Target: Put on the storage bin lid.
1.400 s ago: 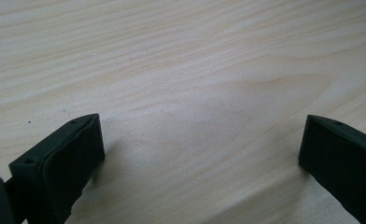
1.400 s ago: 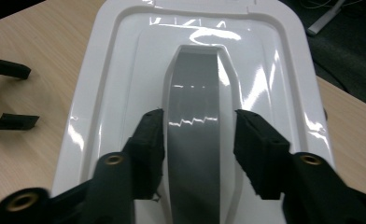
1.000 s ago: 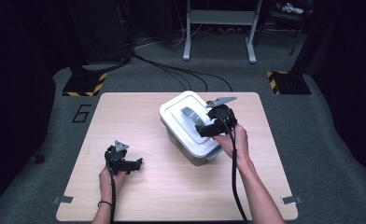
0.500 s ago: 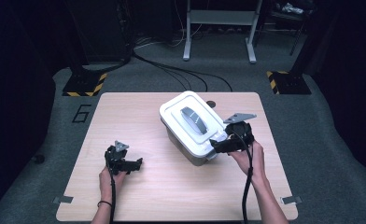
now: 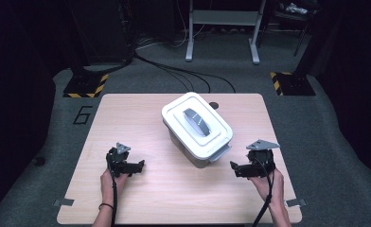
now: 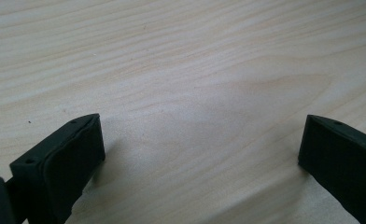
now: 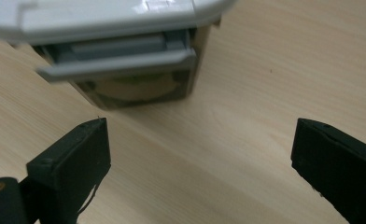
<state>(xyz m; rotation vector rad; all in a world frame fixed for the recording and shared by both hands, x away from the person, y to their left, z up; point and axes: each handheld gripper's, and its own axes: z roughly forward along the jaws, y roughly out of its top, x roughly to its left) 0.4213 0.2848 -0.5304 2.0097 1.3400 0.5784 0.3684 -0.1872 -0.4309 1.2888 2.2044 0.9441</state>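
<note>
A white lidded box with a grey handle on its lid stands at the middle of the wooden table. In the right gripper view the box is just ahead, its grey side latch hanging out from under the lid. My right gripper sits low over the table to the right of the box, pointing left toward it. Its jaws have just been opening and stand open with nothing between them. At the front left my left gripper rests open over bare wood.
A small dark round thing lies on the table behind the box. Beyond the table, black cables cross the grey floor, two yellow-black striped blocks sit at either side, and a metal stand rises at the back.
My right gripper has come off the top of the box, moving right, toward the front edge and down to the table. The left gripper has kept still.
</note>
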